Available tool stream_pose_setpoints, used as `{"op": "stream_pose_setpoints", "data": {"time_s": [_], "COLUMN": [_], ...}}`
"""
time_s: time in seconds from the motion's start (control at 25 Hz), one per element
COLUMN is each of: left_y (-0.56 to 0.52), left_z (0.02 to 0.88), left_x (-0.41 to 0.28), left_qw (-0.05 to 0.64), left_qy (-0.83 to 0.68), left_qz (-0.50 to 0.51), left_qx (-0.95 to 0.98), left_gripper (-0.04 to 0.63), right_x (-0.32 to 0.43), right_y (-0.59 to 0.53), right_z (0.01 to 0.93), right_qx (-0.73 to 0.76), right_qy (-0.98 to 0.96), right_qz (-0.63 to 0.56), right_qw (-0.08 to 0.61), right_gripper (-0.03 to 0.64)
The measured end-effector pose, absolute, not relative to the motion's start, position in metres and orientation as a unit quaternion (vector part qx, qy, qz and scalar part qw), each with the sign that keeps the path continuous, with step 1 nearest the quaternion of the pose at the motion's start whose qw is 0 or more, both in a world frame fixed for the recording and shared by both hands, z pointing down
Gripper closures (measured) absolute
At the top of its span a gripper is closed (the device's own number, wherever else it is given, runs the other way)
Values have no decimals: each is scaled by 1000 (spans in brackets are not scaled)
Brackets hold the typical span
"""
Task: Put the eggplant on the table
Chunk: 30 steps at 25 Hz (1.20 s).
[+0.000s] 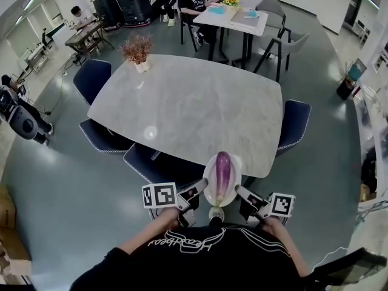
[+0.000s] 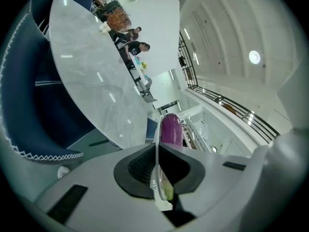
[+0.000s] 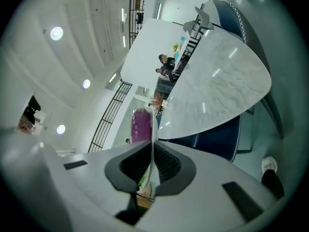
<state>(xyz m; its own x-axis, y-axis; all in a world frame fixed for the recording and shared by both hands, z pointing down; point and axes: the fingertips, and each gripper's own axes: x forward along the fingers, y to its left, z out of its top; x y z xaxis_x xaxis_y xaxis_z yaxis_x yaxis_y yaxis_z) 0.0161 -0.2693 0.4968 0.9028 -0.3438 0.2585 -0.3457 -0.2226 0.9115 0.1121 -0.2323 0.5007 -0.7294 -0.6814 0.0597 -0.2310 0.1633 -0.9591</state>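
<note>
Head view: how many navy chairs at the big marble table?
4 navy chairs: one at the far-left corner, one on the left side, one at the near edge, one on the right. More could be hidden under the table.

The table [image 1: 182, 102] is topped in glossy, marble-like stone; the eggplant [image 1: 223, 172] is seen smooth and shiny; the plate [image 1: 208, 185] is glazed white; the chairs [image 1: 92, 77] are cloth-covered.
</note>
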Motion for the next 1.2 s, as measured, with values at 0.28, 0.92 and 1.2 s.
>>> {"op": "stream_pose_setpoints", "data": {"time_s": [0.28, 0.92, 1.2], "left_y": [-340, -428, -458], "left_z": [509, 517, 521], "left_x": [51, 63, 63], "left_qw": [587, 576, 570], "left_qy": [-229, -278, -297], "left_qz": [4, -21, -29], "left_qx": [776, 768, 765], "left_gripper": [571, 571, 571], "right_x": [148, 164, 164], "right_y": [-305, -403, -438], "right_z": [513, 523, 525], "right_qx": [-308, -283, -287], "right_qy": [736, 754, 759], "right_qz": [-573, -570, -563], "right_qw": [187, 161, 156], "right_gripper": [598, 598, 598]}}
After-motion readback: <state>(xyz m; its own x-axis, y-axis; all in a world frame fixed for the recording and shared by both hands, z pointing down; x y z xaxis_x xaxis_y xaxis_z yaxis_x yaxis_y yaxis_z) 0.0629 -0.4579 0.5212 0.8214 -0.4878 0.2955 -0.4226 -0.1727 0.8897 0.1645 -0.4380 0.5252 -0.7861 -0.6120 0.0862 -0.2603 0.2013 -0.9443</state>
